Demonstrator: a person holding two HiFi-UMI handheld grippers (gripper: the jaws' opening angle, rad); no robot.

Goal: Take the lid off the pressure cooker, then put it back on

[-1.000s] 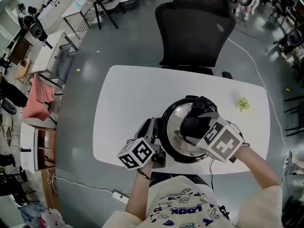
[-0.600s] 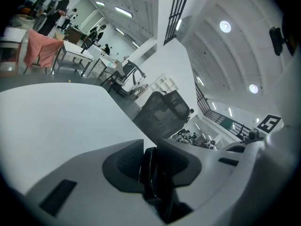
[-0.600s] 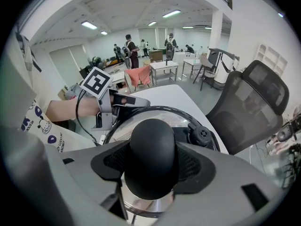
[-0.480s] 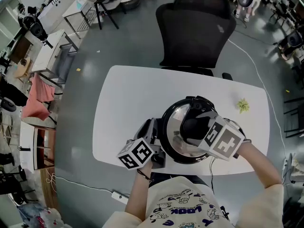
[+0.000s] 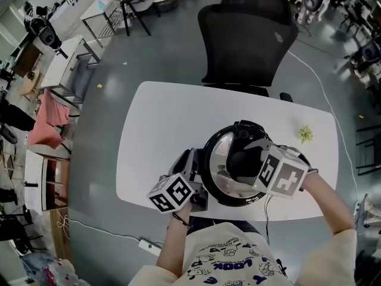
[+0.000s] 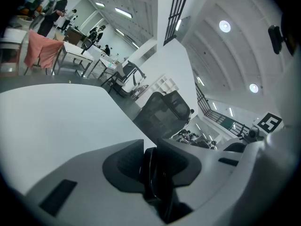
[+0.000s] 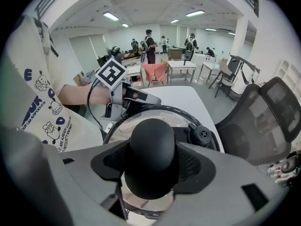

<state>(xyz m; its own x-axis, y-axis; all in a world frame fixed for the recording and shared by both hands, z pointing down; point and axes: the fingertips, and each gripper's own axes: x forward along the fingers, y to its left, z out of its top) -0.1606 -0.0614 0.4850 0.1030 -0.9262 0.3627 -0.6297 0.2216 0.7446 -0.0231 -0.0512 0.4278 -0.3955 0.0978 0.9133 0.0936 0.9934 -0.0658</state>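
The pressure cooker (image 5: 221,151) stands on the white table (image 5: 161,136) near its front edge, with its steel lid (image 7: 123,126) on it. My right gripper (image 5: 243,164) comes down from above and is shut on the lid's black knob (image 7: 151,145), one pad on each side. A black valve (image 7: 203,135) sits on the lid beside the knob. My left gripper (image 5: 199,183) lies almost level at the cooker's left side, shut on the cooker's black side handle (image 6: 155,185). The inside of the pot is hidden.
A small green thing (image 5: 305,131) lies on the table to the right of the cooker. A black office chair (image 5: 247,34) stands behind the table. A cable and a power strip (image 5: 149,246) lie on the floor by the person's legs.
My right gripper has rolled around the knob, and its marker cube has swung to the right. The lid's valve has shifted slightly left. The left gripper has stayed where it was.
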